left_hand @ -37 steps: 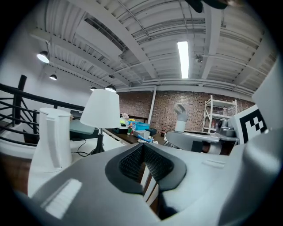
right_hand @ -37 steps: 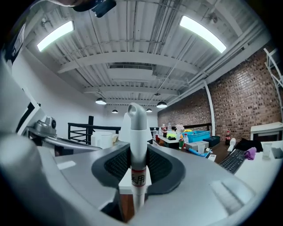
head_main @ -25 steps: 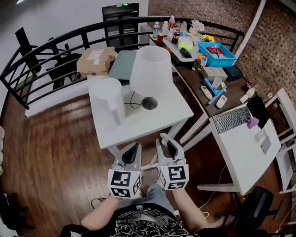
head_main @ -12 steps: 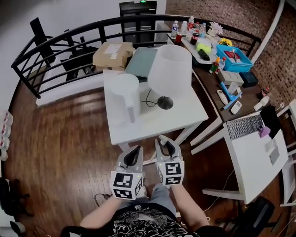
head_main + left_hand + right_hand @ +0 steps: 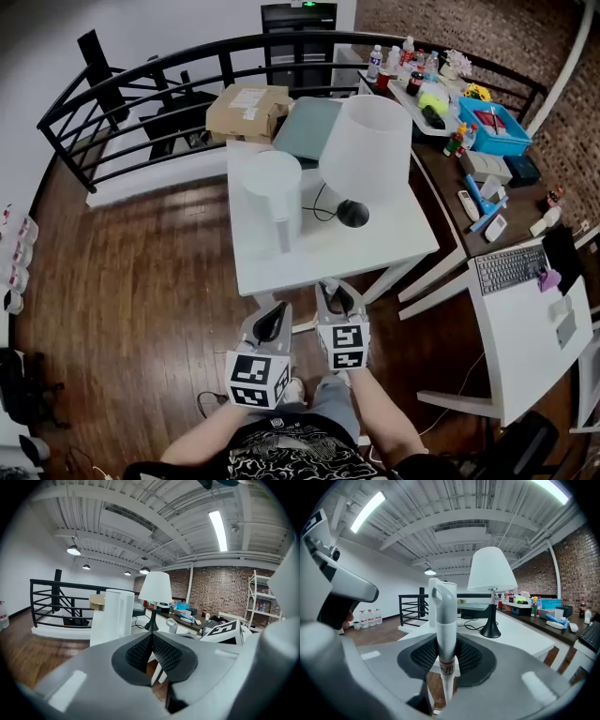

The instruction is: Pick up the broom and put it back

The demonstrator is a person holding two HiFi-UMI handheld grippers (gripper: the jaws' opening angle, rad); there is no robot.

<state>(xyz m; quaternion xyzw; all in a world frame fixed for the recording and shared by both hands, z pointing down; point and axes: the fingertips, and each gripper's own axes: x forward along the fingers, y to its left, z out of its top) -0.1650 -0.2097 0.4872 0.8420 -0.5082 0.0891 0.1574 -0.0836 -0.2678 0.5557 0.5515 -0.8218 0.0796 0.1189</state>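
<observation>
Both sank lower: right hand-held gripper (image 5: 446, 653) clamps white plastic broom handle (image 5: 445, 613) (left hand-held gripper (image 5: 151, 645) closed, empty); handle top may clip white tabletop (image 5: 398, 246) ahead.

A white cylindrical appliance (image 5: 274, 192) stands left of a white-shaded lamp (image 5: 367, 150) on the white square table (image 5: 375, 248); a brown cardboard box (image 5: 247, 110) lies behind, the right gripper (image 5: 335, 292) before.

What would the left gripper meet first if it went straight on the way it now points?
The left gripper would probably meet the white table first, at its near edge or legs, though depth is unclear.
</observation>
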